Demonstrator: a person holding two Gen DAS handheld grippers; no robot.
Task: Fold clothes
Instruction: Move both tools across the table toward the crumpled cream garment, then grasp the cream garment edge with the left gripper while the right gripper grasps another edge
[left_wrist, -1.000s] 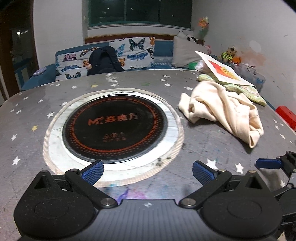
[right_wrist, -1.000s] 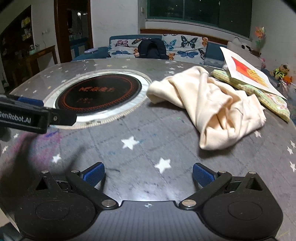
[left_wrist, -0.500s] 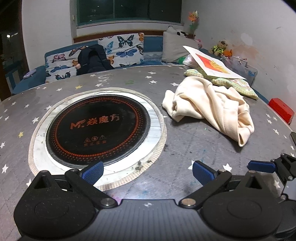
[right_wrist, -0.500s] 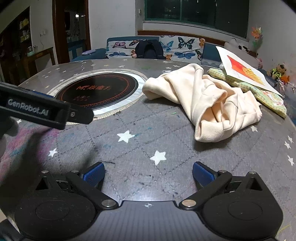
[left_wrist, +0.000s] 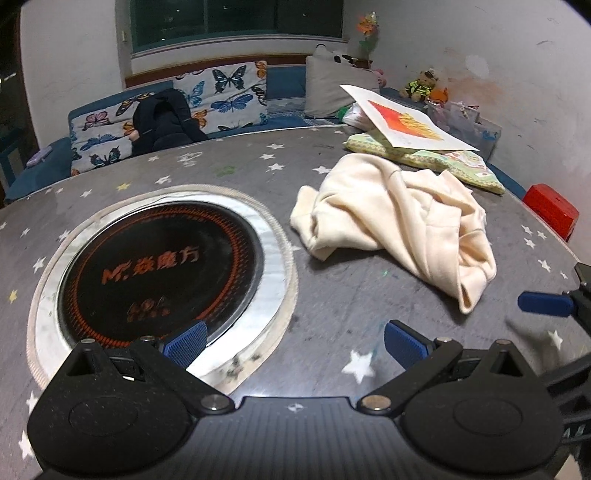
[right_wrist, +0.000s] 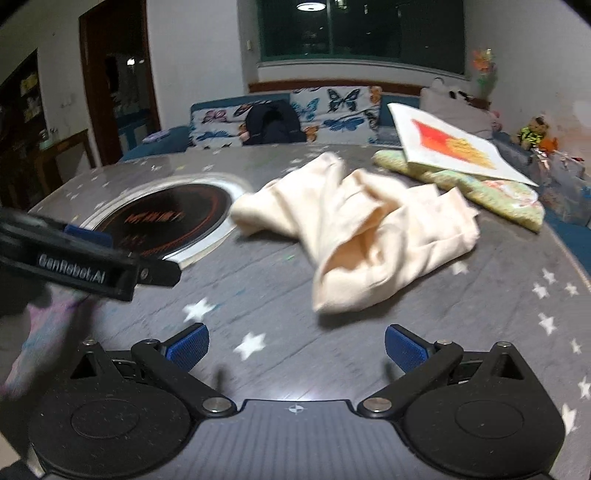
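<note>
A crumpled cream garment (left_wrist: 399, 218) lies on the round grey star-print table (left_wrist: 332, 295), right of centre; it also shows in the right wrist view (right_wrist: 362, 229). My left gripper (left_wrist: 293, 341) is open and empty, low over the table, short of the garment's near left end. My right gripper (right_wrist: 295, 343) is open and empty, just short of the garment's near end. The right gripper's blue fingertip (left_wrist: 543, 303) shows at the right edge of the left wrist view. The left gripper's black body (right_wrist: 85, 258) crosses the left of the right wrist view.
A round black induction hob (left_wrist: 162, 258) is set into the table's middle. A folded patterned cloth (left_wrist: 443, 162) with a white printed sheet (left_wrist: 406, 125) on it lies behind the garment. A red box (left_wrist: 550, 210) sits beyond the right edge. A butterfly-print sofa (left_wrist: 221, 96) stands behind.
Both grippers have moved forward and to the right toward the garment, which now looks larger and nearer. Both stay open.
</note>
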